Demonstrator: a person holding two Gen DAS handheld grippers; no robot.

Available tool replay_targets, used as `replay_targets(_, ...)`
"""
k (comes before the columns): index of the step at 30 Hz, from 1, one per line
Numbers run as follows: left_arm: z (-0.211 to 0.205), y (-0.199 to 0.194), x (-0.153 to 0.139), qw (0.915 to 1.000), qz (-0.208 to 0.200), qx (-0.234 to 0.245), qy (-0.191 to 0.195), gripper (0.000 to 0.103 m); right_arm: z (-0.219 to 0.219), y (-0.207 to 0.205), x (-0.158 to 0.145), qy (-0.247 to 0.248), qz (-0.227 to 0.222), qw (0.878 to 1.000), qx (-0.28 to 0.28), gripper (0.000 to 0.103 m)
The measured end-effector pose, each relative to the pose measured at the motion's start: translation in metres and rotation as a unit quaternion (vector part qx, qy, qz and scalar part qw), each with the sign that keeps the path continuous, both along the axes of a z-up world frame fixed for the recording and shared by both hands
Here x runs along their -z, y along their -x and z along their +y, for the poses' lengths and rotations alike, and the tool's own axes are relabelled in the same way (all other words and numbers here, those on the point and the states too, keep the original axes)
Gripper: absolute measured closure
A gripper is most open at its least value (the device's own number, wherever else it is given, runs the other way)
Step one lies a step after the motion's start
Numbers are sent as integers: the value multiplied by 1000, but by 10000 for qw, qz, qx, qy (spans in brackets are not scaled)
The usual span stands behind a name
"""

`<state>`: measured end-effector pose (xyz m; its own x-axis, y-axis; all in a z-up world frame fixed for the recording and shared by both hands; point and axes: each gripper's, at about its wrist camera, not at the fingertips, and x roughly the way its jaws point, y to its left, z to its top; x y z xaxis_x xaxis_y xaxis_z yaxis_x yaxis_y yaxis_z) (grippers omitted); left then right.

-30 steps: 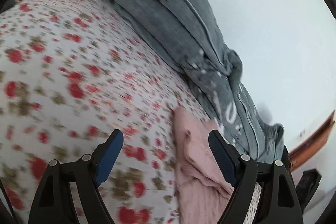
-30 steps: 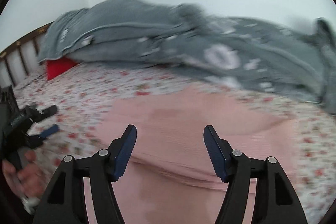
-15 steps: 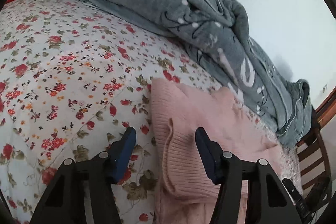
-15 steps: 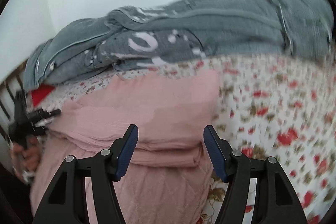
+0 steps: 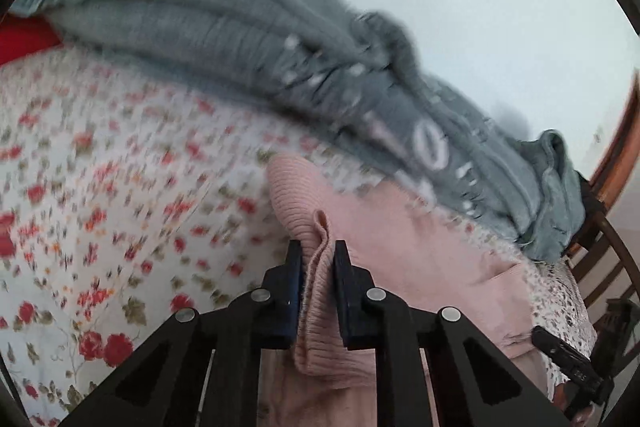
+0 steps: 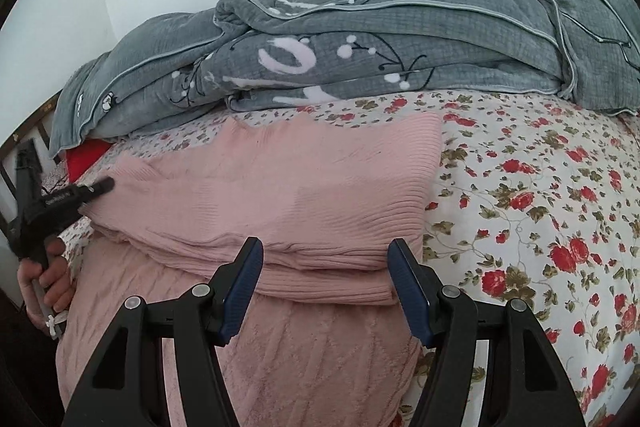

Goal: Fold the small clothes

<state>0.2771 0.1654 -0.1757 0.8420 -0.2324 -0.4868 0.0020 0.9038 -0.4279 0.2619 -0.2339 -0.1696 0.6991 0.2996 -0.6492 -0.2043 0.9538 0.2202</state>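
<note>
fingers of the left gripper are closing on a raised ridge of the pink knitted garment, and the ribbed fold is seen pinched between the two pads at the garment's near left edge. the right gripper is held with its jaws apart and nothing between them, poised just above the folded front edge of the same garment, not touching it as far as can be told. the garment is spread on the floral bedsheet, already doubled over once, with the grey blanket bunched behind it along the wall and a red item partly hidden at the far left. a hand is seen on the left gripper's handle. for the step to be done well, both layers should be caught in the left pinch rather than the top rib alone, since loose knit is likely to slip or stretch. a matching corner should be taken by the right gripper before anything is lifted, so that the edge is carried level. the lift should be kept low and slow, and the blanket should be avoided.
</note>
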Motion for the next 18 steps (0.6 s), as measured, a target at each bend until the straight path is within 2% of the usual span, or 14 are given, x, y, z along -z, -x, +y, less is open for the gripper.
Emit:
replay_targets(2, -9, 3, -11, 9997, -169, -16, -178, 89, 0, -1, 0, -22, 11, 10000, 8, 39)
replay_targets(4, -14, 1, -15, 9997, -168, -16, -181, 88, 1, -2, 0, 16, 8, 10000, 4, 39)
replay_targets(5, -16, -2, -15, 9996, -68, -50, -278, 86, 2, -1, 0, 34, -1, 10000, 0, 39)
replay_targets(7, -18, -14, -5, 9962, 472, -377, -621, 85, 2, -1, -1, 35, -17, 10000, -18, 39)
replay_targets(8, -16, -18, 1, 9944, 687, -460, -656, 85, 2, 0, -1, 22, -18, 10000, -22, 39)
replay_targets(10, -9, -24, 14, 9932, 974, -476, -434, 85, 0, 0, 0, -38, 1, 10000, -19, 39)
replay_targets(11, -6, -25, 15, 9935, 975, -475, -341, 84, -1, 0, 0, -62, 12, 10000, -9, 39)
replay_targets(13, 2, -20, 13, 9953, 847, -452, -114, 83, -2, -1, 1, -105, 47, 9999, 7, 39)
replay_targets(15, 5, -14, 11, 9961, 702, -529, -60, 76, -2, -1, 1, -116, 64, 9999, 9, 39)
replay_targets(18, 4, -10, 10, 9971, 552, -529, -56, 74, -2, -1, 1, -93, 67, 9999, 26, 39)
